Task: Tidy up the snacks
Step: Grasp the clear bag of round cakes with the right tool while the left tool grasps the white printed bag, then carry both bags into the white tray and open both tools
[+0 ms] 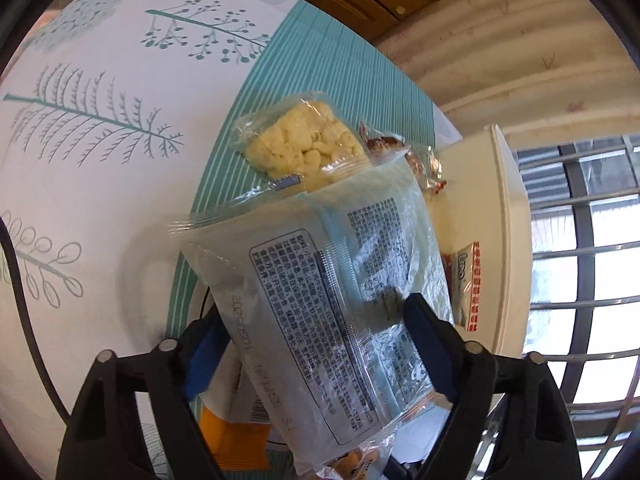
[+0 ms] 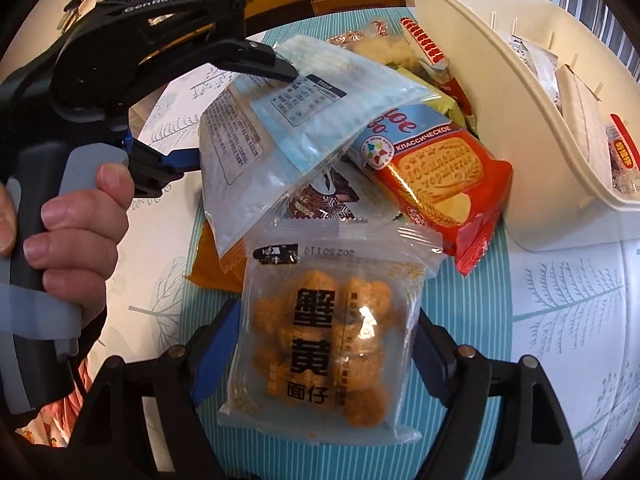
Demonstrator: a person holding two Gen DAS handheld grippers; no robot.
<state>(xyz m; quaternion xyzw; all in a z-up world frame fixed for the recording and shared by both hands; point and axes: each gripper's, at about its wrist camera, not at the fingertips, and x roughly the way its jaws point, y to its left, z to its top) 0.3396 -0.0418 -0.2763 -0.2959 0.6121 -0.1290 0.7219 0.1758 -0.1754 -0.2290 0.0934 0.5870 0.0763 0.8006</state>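
On the bench, beside a cream plastic bin: left gripper fingers clamped on a pale blue packet, lifted and tilted. Right gripper fingers straddle a clear orange-puff packet; contact uncertain. Films slick, crinkly, pillow-shaped. Risk: edge grip slips, packet drops onto the red biscuit pack.

Tablecloth – white, teal leaf sprigs, teal striped band; biscuit pack red and pale blue; puff packet clear, orange-brown pieces, black characters; bin cream
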